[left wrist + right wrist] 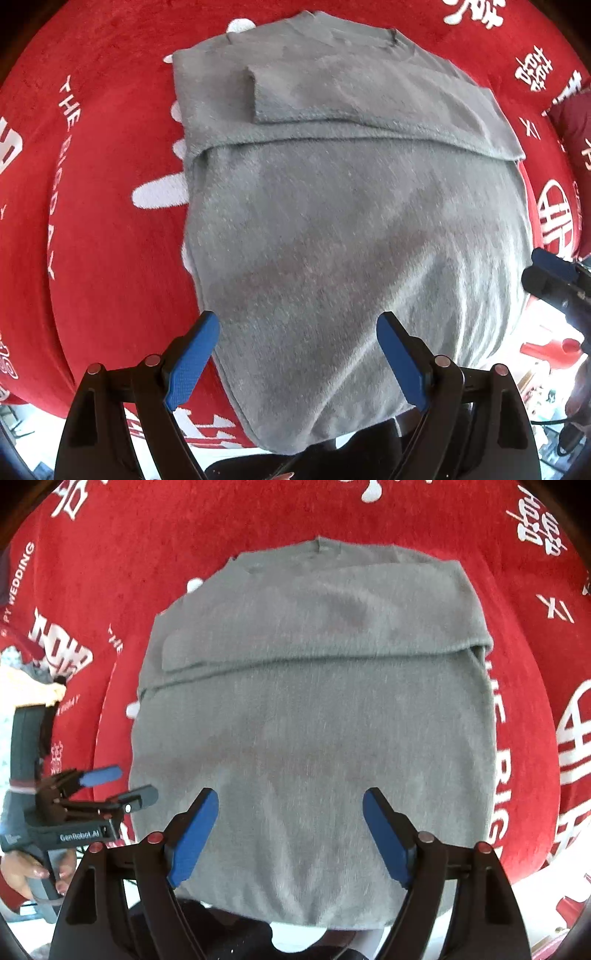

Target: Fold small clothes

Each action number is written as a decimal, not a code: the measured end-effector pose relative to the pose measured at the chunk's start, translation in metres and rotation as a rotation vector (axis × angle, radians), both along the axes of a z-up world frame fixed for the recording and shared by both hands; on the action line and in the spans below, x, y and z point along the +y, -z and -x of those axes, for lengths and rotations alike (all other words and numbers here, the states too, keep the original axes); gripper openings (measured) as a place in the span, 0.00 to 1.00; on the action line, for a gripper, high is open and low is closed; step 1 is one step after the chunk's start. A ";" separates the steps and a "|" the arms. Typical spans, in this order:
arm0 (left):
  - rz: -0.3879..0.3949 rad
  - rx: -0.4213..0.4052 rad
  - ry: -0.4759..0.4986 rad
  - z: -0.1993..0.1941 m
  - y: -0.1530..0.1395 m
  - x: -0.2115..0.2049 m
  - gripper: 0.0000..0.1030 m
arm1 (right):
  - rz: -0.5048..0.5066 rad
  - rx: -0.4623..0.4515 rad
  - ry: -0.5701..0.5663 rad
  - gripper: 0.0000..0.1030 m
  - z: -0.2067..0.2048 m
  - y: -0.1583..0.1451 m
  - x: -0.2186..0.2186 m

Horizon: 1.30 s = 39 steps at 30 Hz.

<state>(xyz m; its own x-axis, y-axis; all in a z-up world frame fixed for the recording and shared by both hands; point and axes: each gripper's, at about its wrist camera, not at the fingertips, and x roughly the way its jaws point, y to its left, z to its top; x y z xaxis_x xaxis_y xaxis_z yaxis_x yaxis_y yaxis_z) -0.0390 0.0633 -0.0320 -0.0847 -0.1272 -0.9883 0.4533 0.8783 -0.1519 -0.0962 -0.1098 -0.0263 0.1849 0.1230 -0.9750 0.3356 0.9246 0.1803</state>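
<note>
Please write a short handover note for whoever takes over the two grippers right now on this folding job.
Left gripper: open, empty, above the near-left hem.
Right gripper: open, empty, above the near hem.
Grey sweater: lies flat on the red printed blanket, near end hanging over the edge.
Done: sleeves tucked in, far part folded over with its edge across the middle.
Left: probably fold the near half over and square it up.

Grey knit top (332,221) flat on red cloth (92,221), upper part folded down, near hem overhanging edge.
</note>
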 end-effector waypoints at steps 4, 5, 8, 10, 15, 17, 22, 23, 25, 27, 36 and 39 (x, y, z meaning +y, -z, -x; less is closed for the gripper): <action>-0.003 0.024 -0.017 0.006 0.000 0.002 0.85 | -0.043 0.048 0.027 0.81 0.014 0.007 -0.001; -0.003 0.029 -0.031 0.007 0.000 0.004 0.85 | -0.046 0.058 0.034 0.81 0.017 0.008 -0.002; -0.004 0.035 -0.048 0.014 0.002 0.006 0.85 | -0.066 0.072 0.057 0.81 0.027 0.011 -0.010; -0.014 0.033 -0.043 0.022 0.005 0.004 0.85 | -0.091 0.073 0.071 0.81 0.034 0.011 -0.018; 0.013 0.099 -0.100 0.047 0.011 -0.001 0.85 | -0.123 0.071 0.075 0.81 0.057 0.013 -0.040; 0.015 0.089 -0.131 0.060 0.007 -0.004 0.85 | -0.137 0.072 0.085 0.81 0.069 0.015 -0.054; -0.026 0.059 -0.182 0.098 0.004 -0.019 0.85 | -0.210 0.088 0.098 0.81 0.099 0.020 -0.091; -0.029 0.056 -0.192 0.105 0.004 -0.023 0.85 | -0.214 0.090 0.089 0.81 0.103 0.020 -0.098; -0.033 0.048 -0.211 0.123 0.003 -0.032 0.85 | -0.217 0.097 0.069 0.81 0.111 0.020 -0.108; -0.031 0.046 -0.223 0.137 0.003 -0.040 0.85 | -0.222 0.112 0.055 0.81 0.119 0.021 -0.119; -0.028 0.050 -0.250 0.181 -0.001 -0.033 0.85 | -0.309 0.165 0.036 0.81 0.150 0.044 -0.120; -0.015 0.040 -0.267 0.188 0.009 -0.012 0.85 | -0.331 0.186 0.020 0.81 0.161 0.062 -0.113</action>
